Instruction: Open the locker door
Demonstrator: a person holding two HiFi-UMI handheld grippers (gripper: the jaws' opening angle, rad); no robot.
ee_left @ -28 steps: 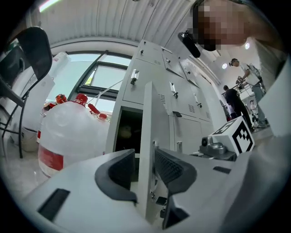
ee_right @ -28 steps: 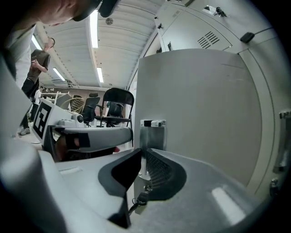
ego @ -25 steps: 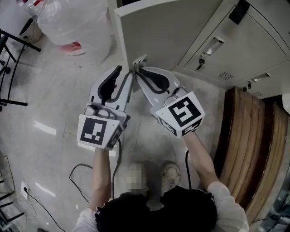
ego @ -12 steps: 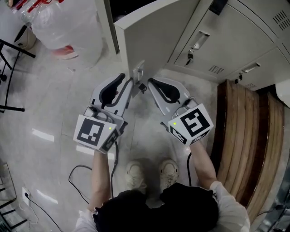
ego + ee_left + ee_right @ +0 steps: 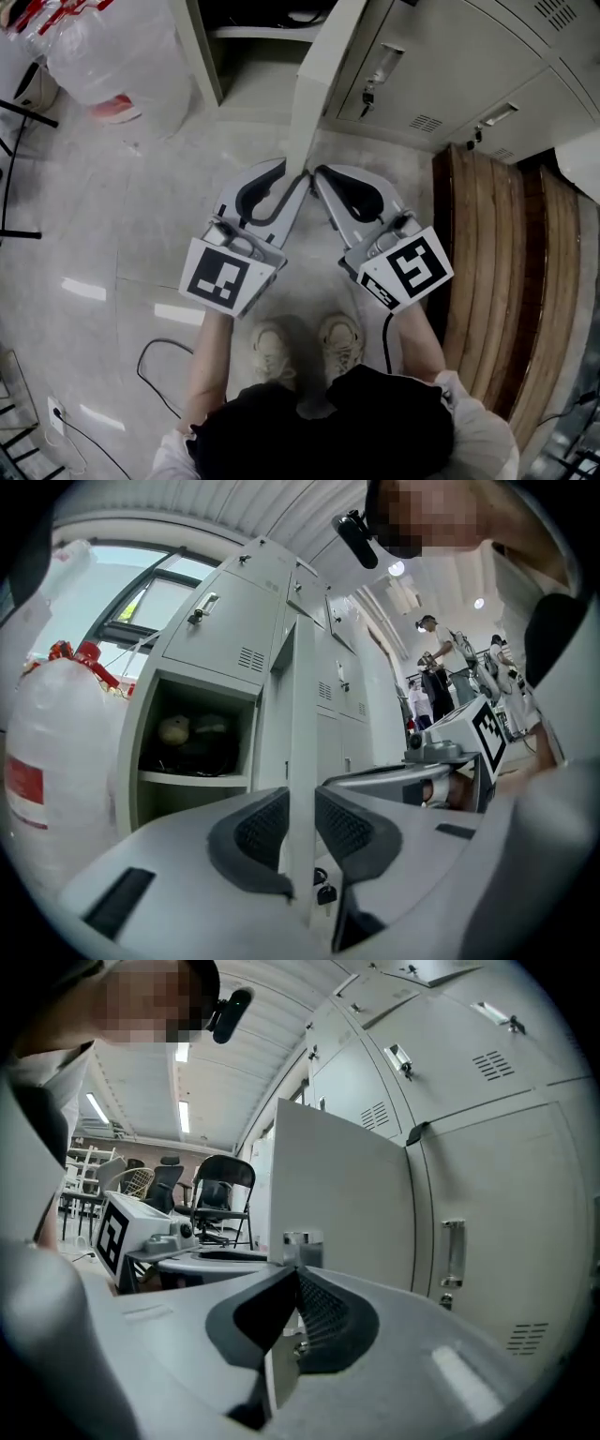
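The left hand-held gripper (image 5: 302, 803) has just been closing and clamps the free edge of the pale grey metal locker door (image 5: 319, 84), likely to swing it wider. The right hand-held gripper (image 5: 298, 1277), jaws pressed together, sits at the small chrome latch tab (image 5: 302, 1241) on the door's right face; whether it pinches anything is unclear. The door stands well open, edge-on towards the person. In the dark open compartment (image 5: 192, 742), far left, rounded things are hard to make out.

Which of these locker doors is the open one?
The door swung out edge-on toward you, with its compartment bared behind it. The other doors, to its right, lie flush and closed.
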